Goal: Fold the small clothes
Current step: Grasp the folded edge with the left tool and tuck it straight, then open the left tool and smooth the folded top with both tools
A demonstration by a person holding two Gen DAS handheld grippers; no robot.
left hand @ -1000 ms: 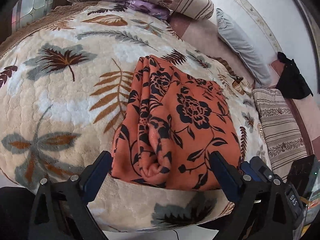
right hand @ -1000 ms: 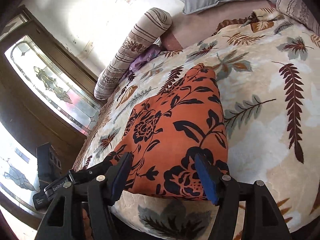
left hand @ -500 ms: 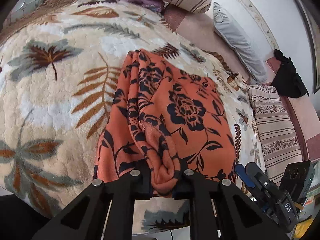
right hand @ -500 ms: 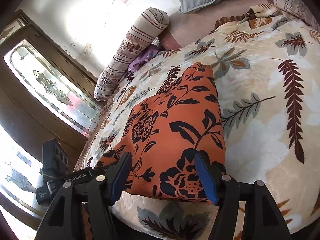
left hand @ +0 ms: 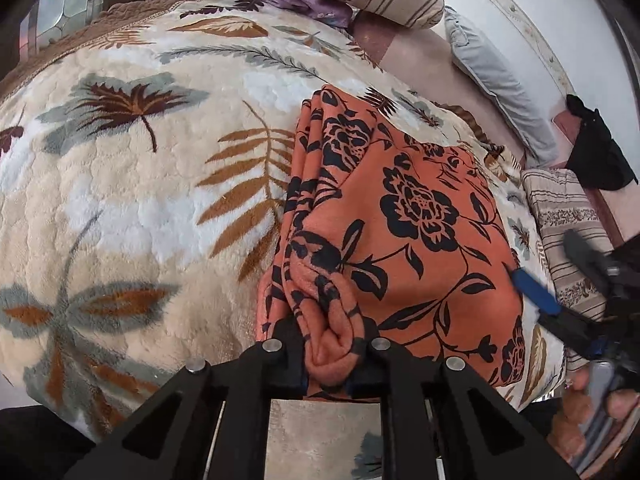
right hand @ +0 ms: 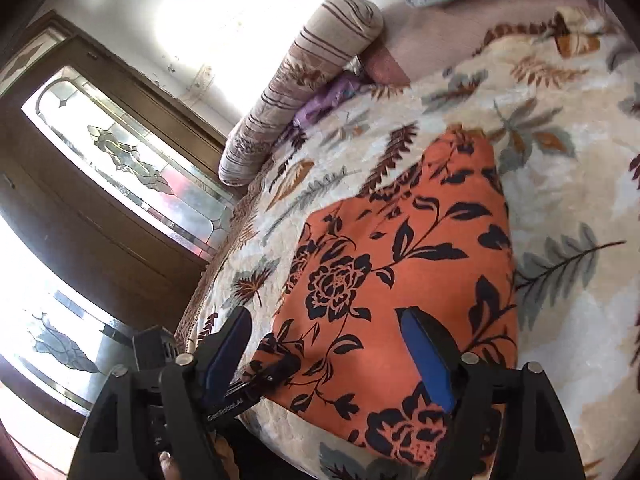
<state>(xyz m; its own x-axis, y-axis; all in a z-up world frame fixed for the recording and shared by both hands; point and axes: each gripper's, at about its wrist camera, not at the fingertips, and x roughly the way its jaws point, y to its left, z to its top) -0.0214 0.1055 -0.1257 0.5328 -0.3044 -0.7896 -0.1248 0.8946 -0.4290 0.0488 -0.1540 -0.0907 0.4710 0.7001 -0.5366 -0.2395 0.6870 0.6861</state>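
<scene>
Fingers of my left gripper (left hand: pixel 334 354), which stood spread on either side of the cloth's near edge a second ago, are now pinched tight on a bunched roll of the folded orange fleece cloth with black flower print (left hand: pixel 404 232), so I have the near left corner in hand. My right gripper (right hand: pixel 332 354) has slid along the edge and its blue-padded fingers (right hand: pixel 426 360) are opening wider; the cloth lies under and between them, but the pads do not press it. I judge that means one corner is secured and the other not yet taken, so the next fold cannot start until the right side bites. The cloth sits near the front edge of the bed, on the plush cream blanket with brown and grey leaves (left hand: pixel 132 208). It is already folded into a thick, roughly oblong pack, with layered edges stacked along its left side and a soft bulge where I pinch it.
</scene>
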